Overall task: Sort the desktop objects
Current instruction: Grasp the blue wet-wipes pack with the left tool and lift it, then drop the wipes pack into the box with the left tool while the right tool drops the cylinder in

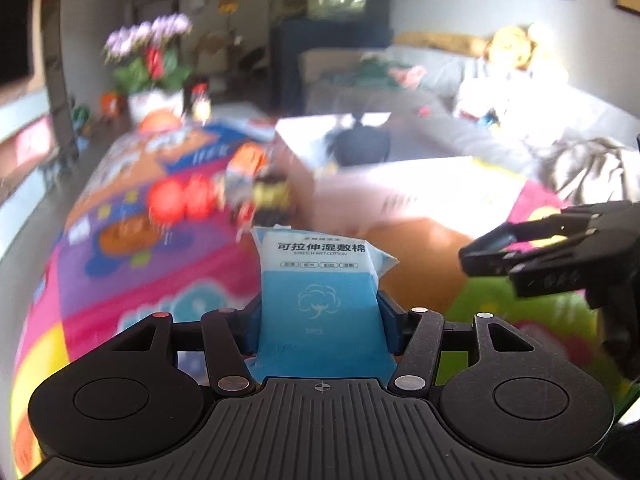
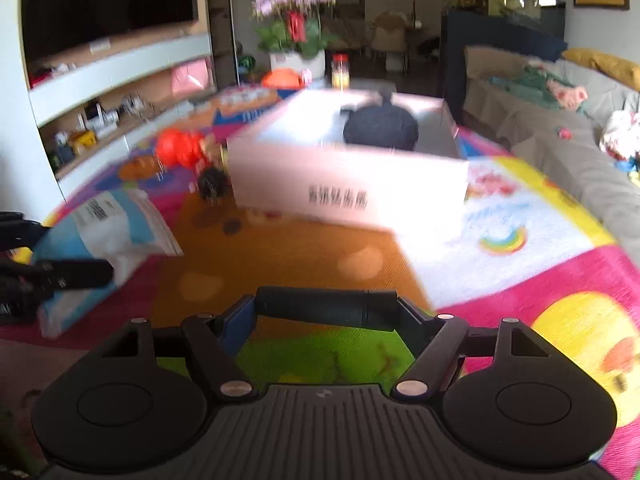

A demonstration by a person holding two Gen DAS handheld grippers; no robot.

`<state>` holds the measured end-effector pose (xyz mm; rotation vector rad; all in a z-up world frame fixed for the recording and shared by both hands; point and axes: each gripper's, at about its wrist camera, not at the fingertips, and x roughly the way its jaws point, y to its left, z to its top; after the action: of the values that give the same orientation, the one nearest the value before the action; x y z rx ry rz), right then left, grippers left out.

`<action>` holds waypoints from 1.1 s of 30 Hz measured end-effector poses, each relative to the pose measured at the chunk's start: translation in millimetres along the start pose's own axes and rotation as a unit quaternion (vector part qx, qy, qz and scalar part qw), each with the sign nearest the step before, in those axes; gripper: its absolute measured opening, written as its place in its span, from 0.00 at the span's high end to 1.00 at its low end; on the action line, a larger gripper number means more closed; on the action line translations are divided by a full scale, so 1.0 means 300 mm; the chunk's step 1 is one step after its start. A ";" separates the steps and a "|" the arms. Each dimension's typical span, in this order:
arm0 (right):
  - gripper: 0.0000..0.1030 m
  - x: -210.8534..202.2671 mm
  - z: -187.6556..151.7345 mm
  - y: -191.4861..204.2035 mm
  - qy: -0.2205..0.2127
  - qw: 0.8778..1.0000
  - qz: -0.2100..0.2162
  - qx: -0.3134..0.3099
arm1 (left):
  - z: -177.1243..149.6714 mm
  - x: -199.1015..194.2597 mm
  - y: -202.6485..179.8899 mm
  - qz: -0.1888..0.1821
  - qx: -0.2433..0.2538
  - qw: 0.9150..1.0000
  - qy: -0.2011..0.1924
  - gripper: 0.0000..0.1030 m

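My left gripper (image 1: 320, 316) is shut on a blue and white pack of wet cotton pads (image 1: 320, 288), held upright above the colourful play mat. The same pack (image 2: 108, 232) shows at the left of the right wrist view, between the left gripper's fingers (image 2: 60, 276). My right gripper (image 2: 326, 308) is shut on a black cylinder (image 2: 320, 306) that lies crosswise between its pads; it also shows at the right of the left wrist view (image 1: 520, 256). A white open box (image 2: 348, 184) stands ahead on the mat with a dark round object (image 2: 380, 128) inside.
Red round toys (image 2: 180, 148) and a dark spiky item (image 2: 214, 186) lie left of the box. A potted orchid (image 2: 294, 28) and a jar (image 2: 340, 70) stand at the far end. A grey sofa (image 2: 560, 132) runs along the right, shelves (image 2: 112, 116) along the left.
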<state>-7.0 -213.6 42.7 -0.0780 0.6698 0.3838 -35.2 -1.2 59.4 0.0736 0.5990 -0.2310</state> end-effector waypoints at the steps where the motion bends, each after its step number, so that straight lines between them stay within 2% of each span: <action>1: 0.27 -0.043 0.020 -0.023 -0.015 1.000 0.005 0.010 | 0.022 -0.007 -0.007 -0.003 0.001 1.000 -0.010 0.42; 5: 0.27 -0.218 0.108 -0.133 -0.085 0.995 0.009 0.059 | 0.155 0.012 -0.059 -0.024 0.021 0.998 -0.056 0.42; 8: 0.27 -0.301 0.134 -0.161 -0.139 0.989 -0.030 0.049 | 0.253 0.084 -0.121 -0.043 0.064 0.992 -0.096 0.42; 10: 0.27 -0.321 0.131 -0.165 -0.161 0.985 -0.051 0.040 | 0.304 0.161 -0.158 -0.057 0.087 0.990 -0.091 0.42; 12: 0.27 -0.316 0.124 -0.185 -0.165 0.984 -0.052 0.043 | 0.351 0.252 -0.202 -0.065 0.115 0.987 -0.086 0.42; 14: 0.27 -0.290 0.118 -0.205 -0.160 0.984 -0.052 0.053 | 0.388 0.336 -0.250 -0.061 0.148 0.982 -0.097 0.42; 16: 0.27 -0.255 0.115 -0.230 -0.147 0.985 -0.051 0.068 | 0.416 0.419 -0.289 -0.061 0.174 0.977 -0.104 0.38; 17: 0.27 -0.237 0.116 -0.238 -0.141 0.986 -0.051 0.076 | 0.423 0.449 -0.297 -0.063 0.182 0.976 -0.099 0.35; 19: 0.27 -0.210 0.116 -0.252 -0.134 0.986 -0.053 0.082 | 0.420 0.479 -0.301 -0.062 0.191 0.976 -0.089 0.16; 21: 0.27 -0.199 0.110 -0.264 -0.133 0.986 -0.056 0.080 | 0.386 0.458 -0.277 -0.058 0.199 0.974 -0.093 0.08; 23: 0.27 -0.185 0.102 -0.279 -0.131 0.986 -0.060 0.079 | 0.339 0.416 -0.242 -0.041 0.211 0.972 -0.097 0.07; 25: 0.27 -0.163 0.102 -0.289 -0.125 0.987 -0.060 0.084 | 0.301 0.389 -0.200 -0.011 0.209 0.974 -0.092 0.07; 27: 0.27 -0.138 0.113 -0.294 -0.119 0.987 -0.056 0.090 | 0.274 0.376 -0.150 0.007 0.182 0.980 -0.074 0.07; 30: 0.27 -0.109 0.153 -0.278 -0.117 0.989 -0.039 0.085 | 0.241 0.339 -0.077 0.004 0.125 0.990 -0.057 0.06; 33: 0.27 -0.073 0.245 -0.251 -0.122 0.990 -0.021 0.067 | 0.202 0.300 -0.024 -0.005 0.075 0.996 -0.051 0.06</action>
<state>48.7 -276.4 109.8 0.0815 0.4502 0.3005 68.5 -33.9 58.2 0.2029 0.4799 -0.2877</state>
